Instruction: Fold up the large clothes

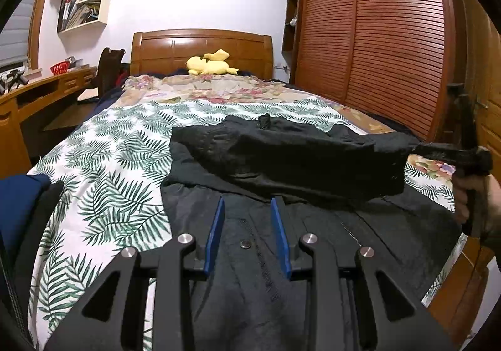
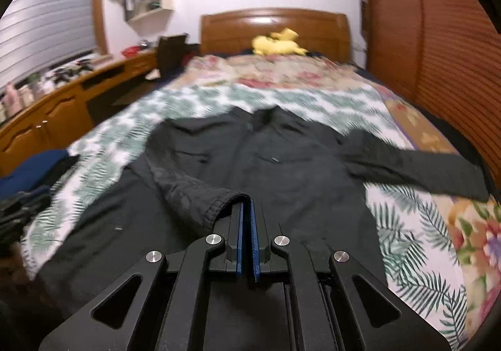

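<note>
A large black jacket (image 1: 281, 244) lies spread on the bed's palm-leaf sheet (image 1: 103, 169), collar toward the headboard. My left gripper (image 1: 247, 204) is open and empty, hovering over the jacket's lower front. My right gripper (image 2: 247, 204) is shut on the cuff of the jacket's left sleeve (image 2: 194, 194) and holds it raised across the body. In the left wrist view that sleeve (image 1: 281, 157) stretches across the jacket to the right gripper (image 1: 438, 152) at the right edge. The other sleeve (image 2: 422, 166) lies out to the right on the bed.
A yellow plush toy (image 1: 209, 64) lies by the wooden headboard (image 1: 200, 44). A wooden desk (image 1: 37, 94) runs along the left, a slatted wardrobe (image 1: 375, 38) along the right. Dark blue clothes (image 2: 31, 172) lie at the bed's left edge.
</note>
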A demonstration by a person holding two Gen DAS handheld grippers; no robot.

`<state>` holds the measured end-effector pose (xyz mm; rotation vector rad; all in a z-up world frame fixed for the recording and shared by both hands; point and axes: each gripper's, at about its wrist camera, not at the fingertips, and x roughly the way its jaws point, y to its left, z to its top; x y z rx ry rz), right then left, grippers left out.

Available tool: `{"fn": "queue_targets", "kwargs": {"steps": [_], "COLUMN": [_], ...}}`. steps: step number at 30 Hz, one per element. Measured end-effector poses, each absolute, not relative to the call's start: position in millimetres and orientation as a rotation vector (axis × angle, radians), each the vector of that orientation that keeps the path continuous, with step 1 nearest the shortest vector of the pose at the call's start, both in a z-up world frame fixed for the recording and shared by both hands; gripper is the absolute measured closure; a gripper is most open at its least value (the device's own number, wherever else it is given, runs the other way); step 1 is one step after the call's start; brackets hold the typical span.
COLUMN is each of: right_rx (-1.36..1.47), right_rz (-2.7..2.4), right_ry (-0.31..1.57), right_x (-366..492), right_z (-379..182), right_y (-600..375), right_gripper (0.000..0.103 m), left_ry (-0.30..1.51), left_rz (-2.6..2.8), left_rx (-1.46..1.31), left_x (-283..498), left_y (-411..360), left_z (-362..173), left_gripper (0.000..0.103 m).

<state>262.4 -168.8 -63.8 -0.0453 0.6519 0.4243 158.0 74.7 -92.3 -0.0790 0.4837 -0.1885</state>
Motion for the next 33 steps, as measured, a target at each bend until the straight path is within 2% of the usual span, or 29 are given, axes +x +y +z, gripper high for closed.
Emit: {"fn": "queue_targets", "kwargs": {"steps": [7,11,16,17,18,19,21,33], "right_rx": [-0.035,-0.023,-0.040,-0.058,-0.074,-0.088,-0.099,-0.124], "right_rz": [0.325,0.285,0.233,0.221,0.214,0.218,0.248,0.372], "right_ry": [0.729,0.746,0.735,0.728,0.718,0.707,0.700,0.886], "right_x": [294,304,306,306,304,303,304,334], "right_z": [-102,-112,-112,-111,-110,-109,-110,-169], "right_y": [-196,-208,-223,-224,-224,-225,-224,-202], "right_gripper": [0.101,0.101,0.098,0.097,0.090,0.078,0.066,0.066], "left_ry": [0.487,0.486,0.501,0.502,0.503,0.505,0.507,0.561], "left_rz": [-0.229,-0.262,-0.299,-0.307,-0.317,-0.320,-0.316,-0.390], "left_rx": [-0.095,-0.112,-0.095,-0.089,-0.085,-0.079,-0.065,-0.053], "left_x": [170,178,187,188,189,191,194,217], "left_y": [57,48,28,23,17,12,4,-43], "left_z": [-92,-92,-95,-96,-96,-97,-99,-112], "left_gripper": [0.074,0.066,0.064,0.063,0.063,0.063,0.063,0.063]}}
